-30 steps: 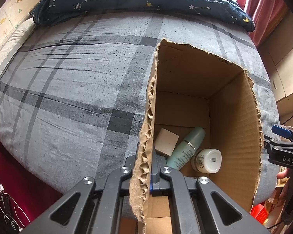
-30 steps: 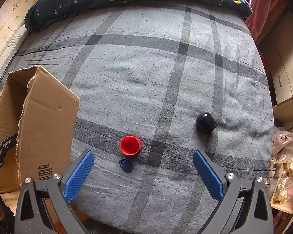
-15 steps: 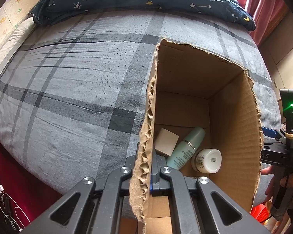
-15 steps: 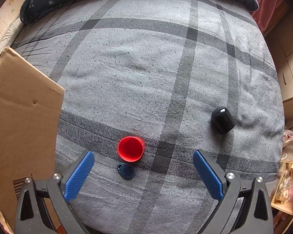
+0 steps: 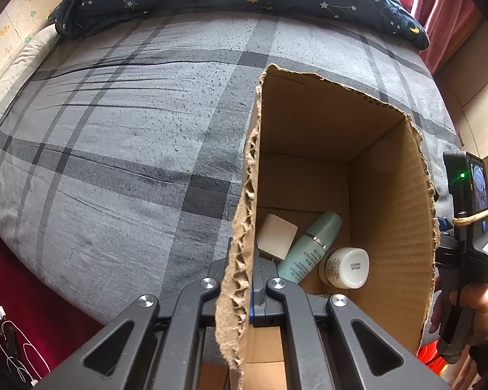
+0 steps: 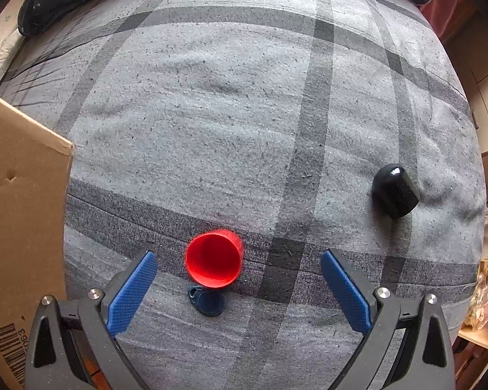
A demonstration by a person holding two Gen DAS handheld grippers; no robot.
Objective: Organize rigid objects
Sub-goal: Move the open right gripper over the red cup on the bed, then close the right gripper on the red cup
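the left gripper point(image 5: 249, 287) is clenched on the torn near wall of the brown cardboard box point(image 5: 390, 201), while the right gripper point(image 6: 237, 279) hangs spread wide around the small red plastic cup point(image 6: 214, 259), which lies on its side on the grey plaid bedsheet point(image 6: 211, 113) right of the box. the cup looks light, stiff and apt to roll, so pinching across its rim seems best. only the left wrist view shows the white cube point(image 5: 275, 239), the pale green bottle point(image 5: 309, 248) and the white jar point(image 5: 345, 268) inside the box; only the right shows the cup, the dark blue tag point(image 6: 208, 300) and the black cap point(image 6: 395, 195).
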